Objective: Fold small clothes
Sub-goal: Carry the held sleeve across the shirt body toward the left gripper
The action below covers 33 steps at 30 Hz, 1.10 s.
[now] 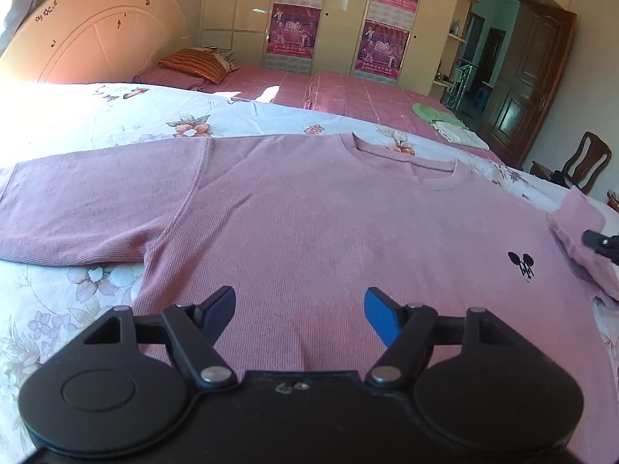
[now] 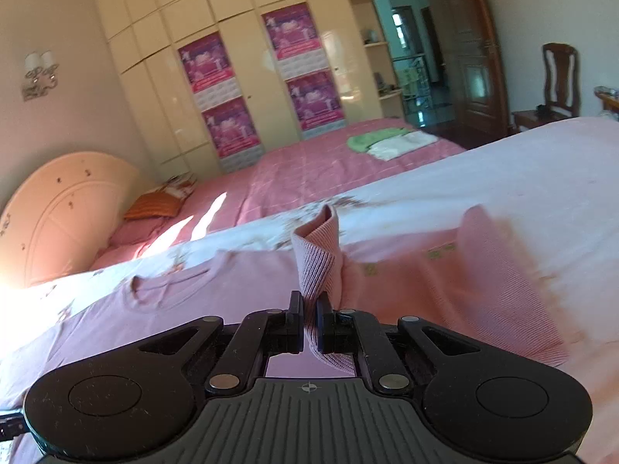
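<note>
A pink ribbed sweater (image 1: 309, 224) lies flat, front up, on a floral bedspread (image 1: 116, 116), neck away from me, with a small black mouse logo (image 1: 522, 265) on the chest. Its left sleeve (image 1: 89, 212) is spread out flat. My left gripper (image 1: 300, 309) is open and empty, just above the sweater's lower middle. My right gripper (image 2: 308, 323) is shut on the cuff of the right sleeve (image 2: 319, 259), which is lifted and stands up from the sweater's body (image 2: 193, 309). In the left wrist view the lifted sleeve (image 1: 580, 232) and the right gripper's tip show at the right edge.
A second bed with a pink checked cover (image 1: 348, 92) stands behind, with a green and a white folded cloth (image 2: 387, 141) and an orange pillow (image 1: 197, 62). Wardrobe (image 2: 240, 77) with posters, a wooden door (image 1: 530, 77) and chair (image 2: 559, 77) lie beyond.
</note>
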Available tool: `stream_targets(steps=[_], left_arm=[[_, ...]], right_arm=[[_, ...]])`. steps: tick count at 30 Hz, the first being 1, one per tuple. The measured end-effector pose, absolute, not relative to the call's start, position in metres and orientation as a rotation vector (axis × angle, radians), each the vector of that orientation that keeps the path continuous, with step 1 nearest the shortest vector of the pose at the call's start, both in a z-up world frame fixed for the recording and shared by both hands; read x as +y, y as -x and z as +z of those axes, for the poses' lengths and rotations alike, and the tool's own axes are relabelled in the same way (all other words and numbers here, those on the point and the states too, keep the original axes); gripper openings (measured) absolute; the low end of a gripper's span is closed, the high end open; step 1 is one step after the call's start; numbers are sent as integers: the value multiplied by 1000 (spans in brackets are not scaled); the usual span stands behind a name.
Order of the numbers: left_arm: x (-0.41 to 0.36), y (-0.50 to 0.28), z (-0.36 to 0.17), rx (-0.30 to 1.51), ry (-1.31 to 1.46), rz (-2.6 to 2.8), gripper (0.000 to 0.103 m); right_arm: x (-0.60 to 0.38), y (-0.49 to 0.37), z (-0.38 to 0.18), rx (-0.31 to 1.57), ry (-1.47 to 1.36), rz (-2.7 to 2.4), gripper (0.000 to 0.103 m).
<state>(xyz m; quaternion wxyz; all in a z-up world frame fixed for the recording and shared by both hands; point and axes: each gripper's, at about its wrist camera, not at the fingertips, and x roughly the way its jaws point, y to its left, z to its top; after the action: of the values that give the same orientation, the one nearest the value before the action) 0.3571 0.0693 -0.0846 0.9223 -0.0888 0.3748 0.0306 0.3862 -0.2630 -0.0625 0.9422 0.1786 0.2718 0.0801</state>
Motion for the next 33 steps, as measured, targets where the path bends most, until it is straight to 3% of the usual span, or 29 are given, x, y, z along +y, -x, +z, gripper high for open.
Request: stream_targets(steps=[10,13,16,21,23,27,28,29,33], left_arm=[[83,-365,-82,771,186,42,66],[71,-373,-86,768,192,-21,67],[46,-390,-93,776,216,-124,75],[-6,-421,-104,796,202,-256,70],[-18,-435,-111,828,224,-294,55],[-31,-460,-126,868,283,-330,46],[-34,-464,-128,866,290,-334,33],[-36,-468,-128,863,293,-337,5],[-28,-464,-116,778,317,-327,7]], right_arm=[[-138,-421,-101,690,-288,344,5],[-156,-418,-99,658,-329,305,18],[-191,-398,-93,626,-411,222,19],[-246,-370,-86,616,-497,93,19],[-267,-361,-83,608,-548,51,19],[-300,-346,-81,596,-622,-11,19],[-308,-344,-81,596,-637,-27,19],[-315,-342,-82,594,-651,-42,19],[-339,-339,-84,580,-741,-105,19]])
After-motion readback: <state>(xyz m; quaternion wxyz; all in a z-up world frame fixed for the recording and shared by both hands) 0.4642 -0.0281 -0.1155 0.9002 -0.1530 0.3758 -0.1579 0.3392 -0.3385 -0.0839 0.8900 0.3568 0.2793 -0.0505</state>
